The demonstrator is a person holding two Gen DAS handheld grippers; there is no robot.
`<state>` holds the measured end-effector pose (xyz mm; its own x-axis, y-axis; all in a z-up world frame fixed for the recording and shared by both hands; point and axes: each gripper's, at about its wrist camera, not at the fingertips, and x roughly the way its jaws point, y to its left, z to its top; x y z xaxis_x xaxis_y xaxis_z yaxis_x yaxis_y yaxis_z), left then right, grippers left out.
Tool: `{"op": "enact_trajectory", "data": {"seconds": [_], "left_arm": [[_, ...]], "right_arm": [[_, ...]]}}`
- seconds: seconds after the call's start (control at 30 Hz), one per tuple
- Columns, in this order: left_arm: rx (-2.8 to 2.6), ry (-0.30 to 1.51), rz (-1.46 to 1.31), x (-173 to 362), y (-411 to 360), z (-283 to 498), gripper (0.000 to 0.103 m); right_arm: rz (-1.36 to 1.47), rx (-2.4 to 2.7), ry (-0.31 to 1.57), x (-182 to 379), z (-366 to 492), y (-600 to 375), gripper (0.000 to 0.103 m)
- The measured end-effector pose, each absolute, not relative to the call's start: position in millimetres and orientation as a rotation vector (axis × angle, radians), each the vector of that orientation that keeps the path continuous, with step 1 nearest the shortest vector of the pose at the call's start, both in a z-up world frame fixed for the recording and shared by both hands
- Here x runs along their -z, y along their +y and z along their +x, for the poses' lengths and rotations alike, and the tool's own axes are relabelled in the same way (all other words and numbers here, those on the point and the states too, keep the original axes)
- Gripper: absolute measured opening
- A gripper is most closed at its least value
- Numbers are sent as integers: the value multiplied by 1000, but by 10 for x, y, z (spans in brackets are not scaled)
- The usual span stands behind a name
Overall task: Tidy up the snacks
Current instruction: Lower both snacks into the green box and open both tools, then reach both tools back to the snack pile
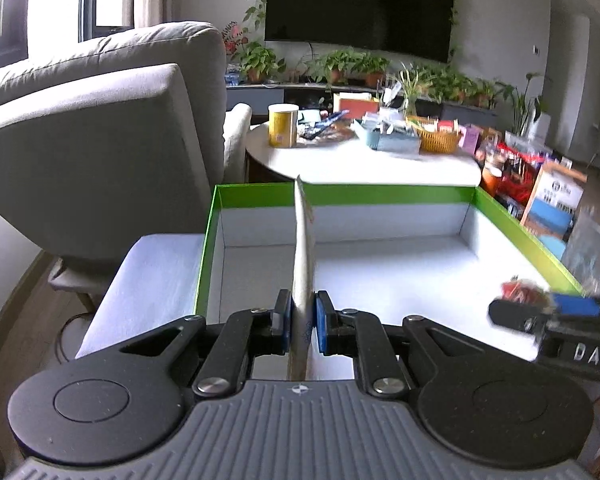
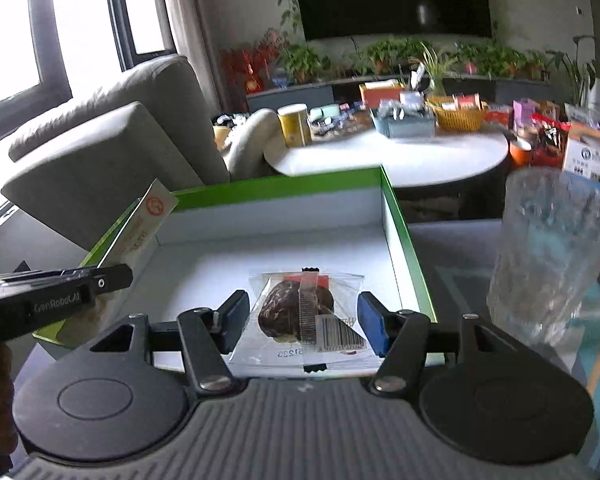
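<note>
A shallow white box with a green rim [image 1: 380, 195] lies in front of both grippers. My left gripper [image 1: 302, 312] is shut on a thin cream snack packet [image 1: 304, 248], held edge-on above the box's left half. From the right wrist view that packet [image 2: 148, 220] shows an orange circle and leans over the box's [image 2: 280, 188] left wall, with the left gripper [image 2: 112, 278] below it. My right gripper [image 2: 305, 320] is shut on a clear-wrapped dark pastry [image 2: 284, 312] with a barcode label, over the box's near right part. In the left wrist view the right gripper [image 1: 540, 306] and its pastry [image 1: 518, 292] appear blurred at the right.
A clear glass tumbler [image 2: 552, 256] stands just right of the box. Behind the box a round white table [image 2: 400, 156] carries a yellow can [image 2: 296, 126], a blue tray, a wicker basket [image 2: 460, 114] and more snacks. A grey armchair [image 1: 100, 140] fills the left.
</note>
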<state>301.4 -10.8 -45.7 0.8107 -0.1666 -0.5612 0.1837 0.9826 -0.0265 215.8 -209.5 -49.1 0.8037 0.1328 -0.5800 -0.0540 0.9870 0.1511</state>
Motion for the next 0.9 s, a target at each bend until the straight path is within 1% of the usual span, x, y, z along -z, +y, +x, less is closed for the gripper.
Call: {"op": "enact_trajectory", "data": {"seconds": [0.17,0.33,0.43,0.6,0.7,0.8,0.83,0.87,0.9], "left_arm": [[208,681,56,533,-108,2945,11],[207,670,48,467,-48,2766,12],[222,642,79,404,-52,2602,14],[252,592,140,317,-66,2338,14],[261,584,132,259,-29,2204,14],[274,596,84,154,90,2039,17],[273,584,66,121,144,1945,19],[270,571,57,95,194,1849,25],[268,561,56,76,236,1754,28]], "right_arm": [[78,-101,643,462,2041,-2042,44],[62,-131,661,448,1893,-2010,45],[74,-118,638,418,1758,-2047,45],[59,-114,608,333,1564,-2121,45],[31,-122,592,289,1475,-2132,45],[47,-118,596,254,1309,-2201,45],[58,-125,592,253,1231,-2236,45],[64,-129,589,254,1167,-2261,45],[73,-131,584,262,1082,-2300,45]]}}
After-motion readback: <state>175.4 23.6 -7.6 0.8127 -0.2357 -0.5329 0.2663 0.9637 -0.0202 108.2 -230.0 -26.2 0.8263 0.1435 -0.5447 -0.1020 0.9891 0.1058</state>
